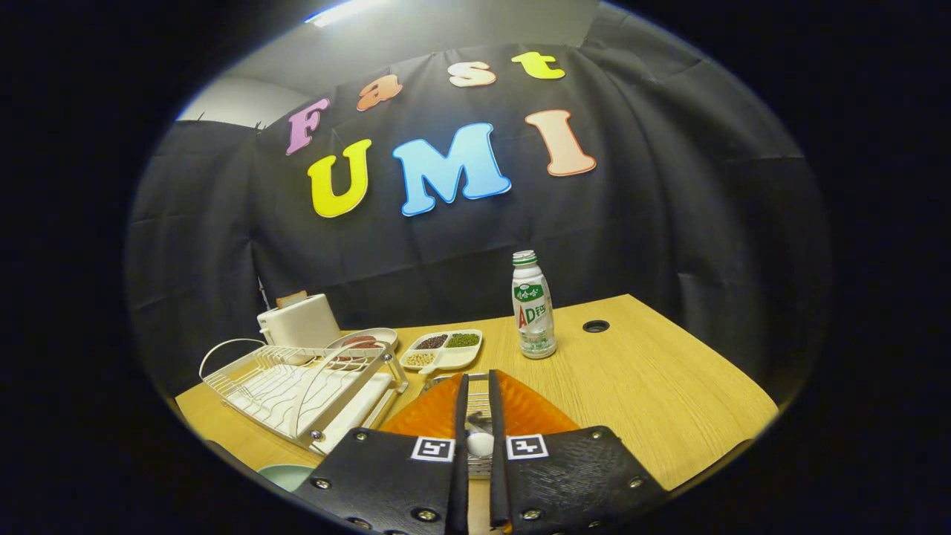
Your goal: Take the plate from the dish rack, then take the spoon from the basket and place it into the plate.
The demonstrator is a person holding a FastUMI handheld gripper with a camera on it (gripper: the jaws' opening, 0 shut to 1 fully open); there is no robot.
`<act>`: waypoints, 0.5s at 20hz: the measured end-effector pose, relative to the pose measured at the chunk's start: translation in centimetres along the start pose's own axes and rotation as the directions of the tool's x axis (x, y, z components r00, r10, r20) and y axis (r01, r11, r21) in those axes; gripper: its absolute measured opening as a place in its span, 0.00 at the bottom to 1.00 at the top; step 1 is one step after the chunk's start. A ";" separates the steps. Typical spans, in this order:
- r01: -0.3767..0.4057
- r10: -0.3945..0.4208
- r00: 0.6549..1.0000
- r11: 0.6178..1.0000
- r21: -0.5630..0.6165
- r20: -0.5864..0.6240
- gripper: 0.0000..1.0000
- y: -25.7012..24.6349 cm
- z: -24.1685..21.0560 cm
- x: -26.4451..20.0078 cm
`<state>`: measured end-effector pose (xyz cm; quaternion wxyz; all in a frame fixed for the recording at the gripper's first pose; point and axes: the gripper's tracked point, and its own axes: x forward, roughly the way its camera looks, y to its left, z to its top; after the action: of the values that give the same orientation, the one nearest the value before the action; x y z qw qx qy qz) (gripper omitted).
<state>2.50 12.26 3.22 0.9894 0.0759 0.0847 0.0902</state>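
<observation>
My tool [475, 416] hangs directly above the orange basket [520, 409], its fingers drawn nearly together, with the spoon [480, 443] lying in the narrow gap between them; I cannot tell whether both fingers press on it. Its pale bowl lies nearest me, the handle apparently running away along the fingers. The plate [290, 475] sits on the bench [654, 371] to the left, near me, just below the dish rack [297, 383]. A bottle [533, 305] and sectioned tray [443, 349] stand beyond, clear of the path.
</observation>
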 end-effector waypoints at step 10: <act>-0.008 0.006 0.999 0.999 -0.032 -0.045 0.11 2.6 5.6 -2.4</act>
<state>0.72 13.56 9.44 0.9880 0.0583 0.1053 0.0967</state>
